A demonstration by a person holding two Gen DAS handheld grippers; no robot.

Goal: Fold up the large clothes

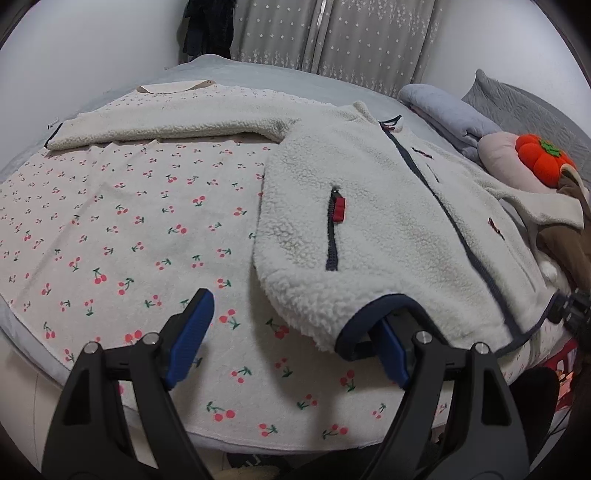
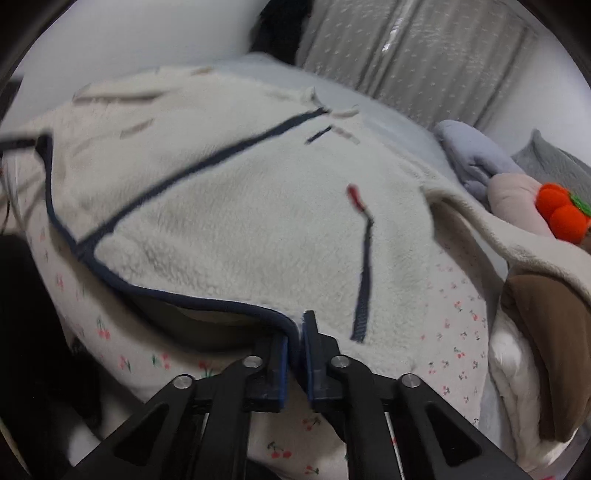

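Observation:
A cream fleece jacket (image 1: 388,221) with navy trim lies front-up on a cherry-print sheet (image 1: 129,240), one sleeve (image 1: 166,125) stretched out to the far left. My left gripper (image 1: 291,325) is open; its right finger sits under the jacket's navy bottom hem (image 1: 376,302), its left finger is off the cloth. In the right wrist view the jacket (image 2: 240,206) fills the frame, blurred. My right gripper (image 2: 295,339) is shut on the navy hem (image 2: 207,302) and holds it slightly lifted.
The bed (image 1: 258,74) runs back to a grey star-print curtain (image 1: 332,37). Folded grey and pink bedding (image 1: 450,118), an orange pumpkin plush (image 1: 543,158) and a brown garment (image 1: 569,240) lie at the right. Dark clothes (image 1: 208,26) hang at the back.

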